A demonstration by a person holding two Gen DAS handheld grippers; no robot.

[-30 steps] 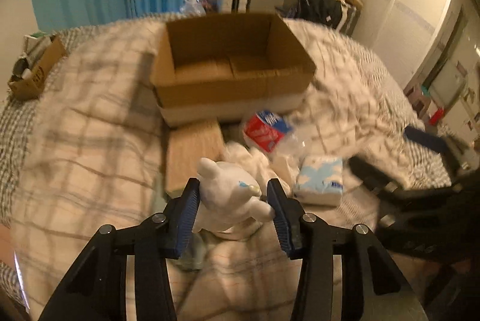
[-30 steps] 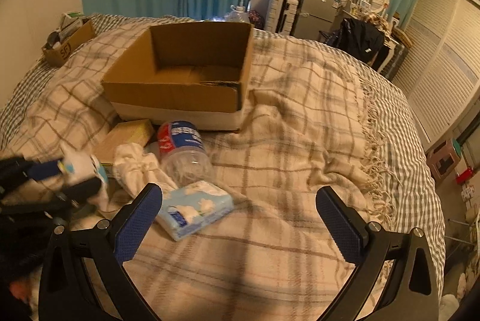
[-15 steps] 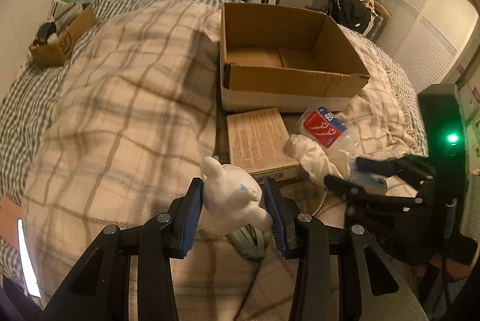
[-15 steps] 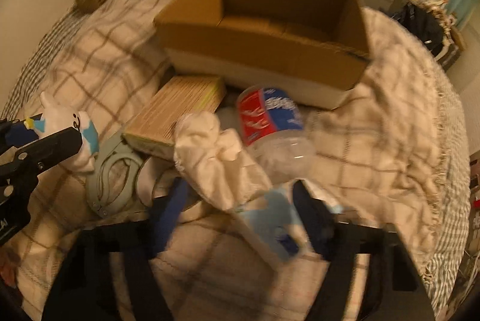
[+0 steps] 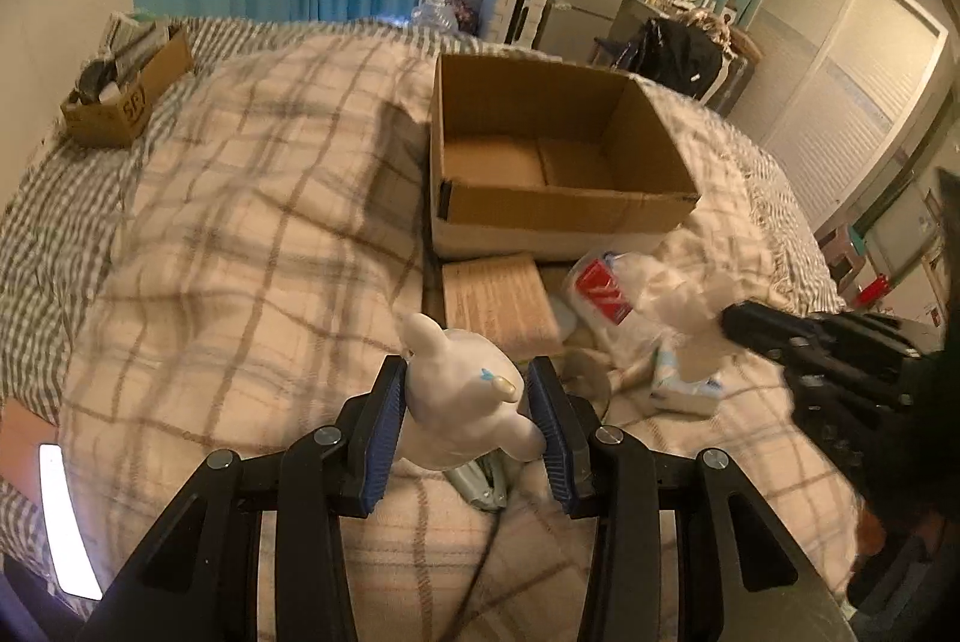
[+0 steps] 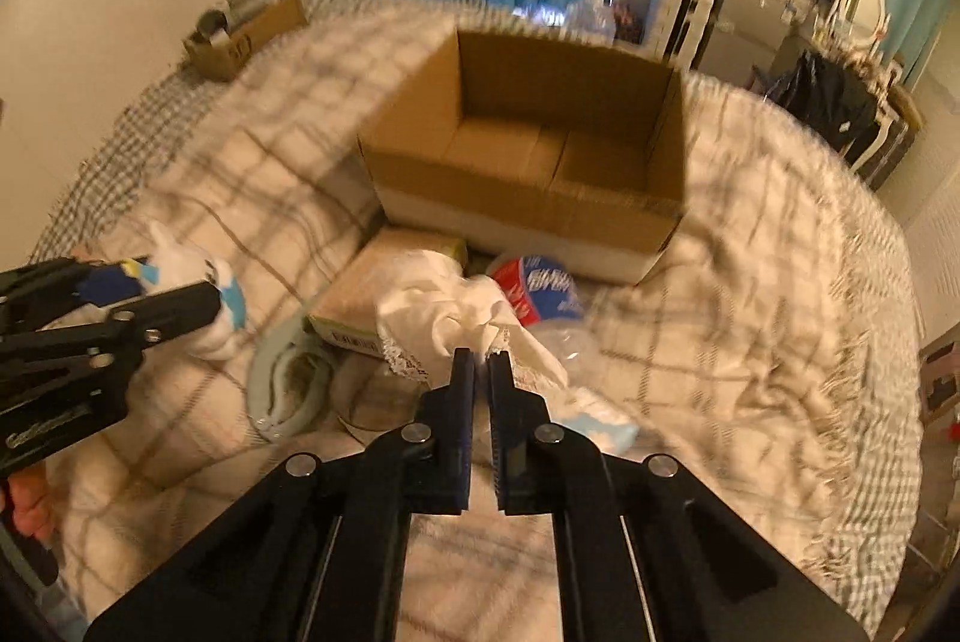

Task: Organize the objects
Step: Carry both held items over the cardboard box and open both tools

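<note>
Low centre of the left view: left gripper (image 5: 467, 405) clamped on white plush toy (image 5: 462, 399). Low centre of the right view: right gripper (image 6: 482, 372) pinched shut on white cloth (image 6: 456, 312). Just beyond, mid-frame: flat book (image 6: 384, 282), plastic bottle (image 6: 540, 282), tissue pack (image 5: 687, 384). Farther up, centre: open cardboard box (image 6: 528, 186) on plaid blanket (image 5: 240, 234).
</note>
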